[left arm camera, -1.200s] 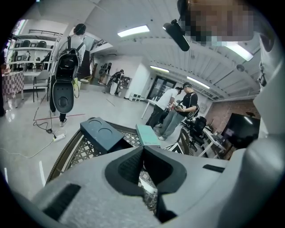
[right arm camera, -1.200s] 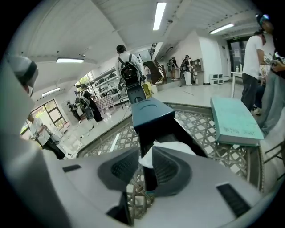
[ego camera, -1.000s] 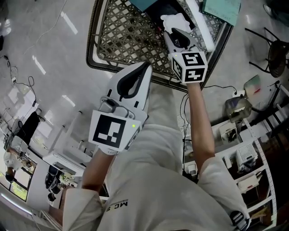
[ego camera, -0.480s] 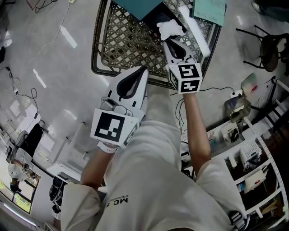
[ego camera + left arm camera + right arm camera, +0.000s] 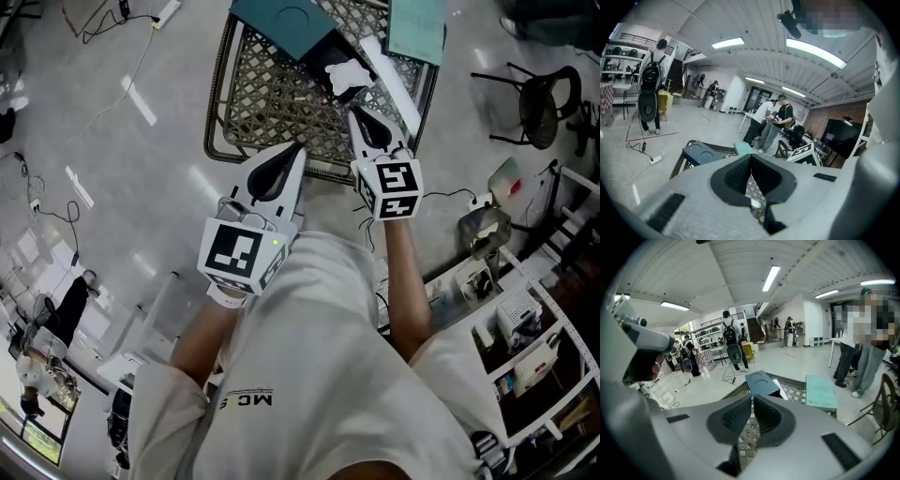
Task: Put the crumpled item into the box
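The white crumpled item lies on the lattice table, against the right edge of a dark teal box; whether it is inside the box I cannot tell. My right gripper is shut and empty, its tip a short way below the item. Further left, my left gripper is shut too, over the table's near rim. In the left gripper view the shut jaws point at the box. In the right gripper view the shut jaws sit just below the box.
A teal sheet and a long white strip lie on the table's right side. A round stool stands to the right, shelving lower right, and cables run over the floor. Several people stand beyond the table.
The table and crumpled item now sit further up in view. Both grippers have drawn back from the table, and the gap between the right gripper's tip and the item has grown.
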Tool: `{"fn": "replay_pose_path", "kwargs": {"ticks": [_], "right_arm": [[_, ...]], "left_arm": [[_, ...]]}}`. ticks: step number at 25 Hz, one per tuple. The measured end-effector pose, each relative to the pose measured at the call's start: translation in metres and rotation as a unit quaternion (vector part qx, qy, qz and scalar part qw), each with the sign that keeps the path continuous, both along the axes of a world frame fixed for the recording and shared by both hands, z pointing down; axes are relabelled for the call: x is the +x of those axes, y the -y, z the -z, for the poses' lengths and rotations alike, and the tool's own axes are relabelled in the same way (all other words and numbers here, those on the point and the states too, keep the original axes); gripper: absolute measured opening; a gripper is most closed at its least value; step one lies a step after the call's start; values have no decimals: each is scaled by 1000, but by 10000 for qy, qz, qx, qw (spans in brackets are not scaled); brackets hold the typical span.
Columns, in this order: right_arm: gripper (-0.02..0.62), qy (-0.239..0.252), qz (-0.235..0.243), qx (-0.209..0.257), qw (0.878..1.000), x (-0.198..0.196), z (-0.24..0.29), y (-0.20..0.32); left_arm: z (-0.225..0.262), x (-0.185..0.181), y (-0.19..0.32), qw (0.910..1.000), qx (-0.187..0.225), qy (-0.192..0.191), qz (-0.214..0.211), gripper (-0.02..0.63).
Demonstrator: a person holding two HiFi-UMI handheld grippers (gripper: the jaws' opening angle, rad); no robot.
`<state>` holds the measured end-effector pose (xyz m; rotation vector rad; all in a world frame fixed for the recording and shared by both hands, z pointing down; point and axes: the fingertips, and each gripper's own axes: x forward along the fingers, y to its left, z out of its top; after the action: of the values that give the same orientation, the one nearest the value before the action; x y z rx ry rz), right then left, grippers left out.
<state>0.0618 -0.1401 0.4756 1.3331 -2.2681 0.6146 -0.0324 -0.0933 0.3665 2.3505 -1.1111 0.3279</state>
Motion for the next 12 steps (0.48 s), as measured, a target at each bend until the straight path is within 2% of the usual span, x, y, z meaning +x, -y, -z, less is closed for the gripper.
{"fn": "replay_pose_path", "kwargs": {"ticks": [6, 12], "right_arm": [[29, -164, -79, 308, 9994, 0, 49, -16], [25, -116, -279, 625, 9976, 7, 98, -32]], "left_arm": [[17, -5, -8, 9998, 155, -100, -112, 25], [35, -2, -11, 9992, 311, -138, -216, 25]]}}
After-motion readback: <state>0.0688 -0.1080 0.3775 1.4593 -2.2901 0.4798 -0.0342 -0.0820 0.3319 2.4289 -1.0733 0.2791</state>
